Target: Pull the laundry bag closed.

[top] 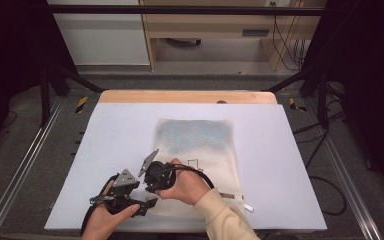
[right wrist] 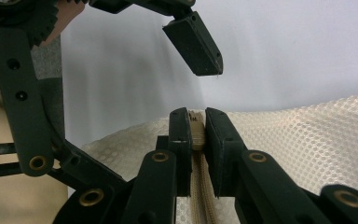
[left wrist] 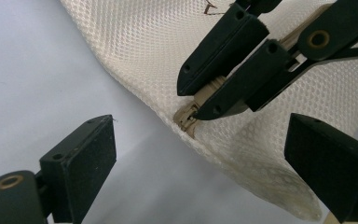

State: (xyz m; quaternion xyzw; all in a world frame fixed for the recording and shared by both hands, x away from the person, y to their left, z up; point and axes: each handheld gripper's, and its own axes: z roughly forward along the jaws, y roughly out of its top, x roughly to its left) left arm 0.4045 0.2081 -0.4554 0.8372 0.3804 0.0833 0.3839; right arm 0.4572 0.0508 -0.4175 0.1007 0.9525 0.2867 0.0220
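the mesh bag lies mid-bench, reaching toward the near edge. the right gripper pinches the zipper at the bag's near left corner. the left gripper waits beside it, jaws spread.

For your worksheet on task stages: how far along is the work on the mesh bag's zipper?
Done: the right gripper is shut on the zipper pull at the mesh bag's near corner. In hand: the left gripper stands open around that corner, not gripping. Left: probably pinching the corner and sliding the pull.
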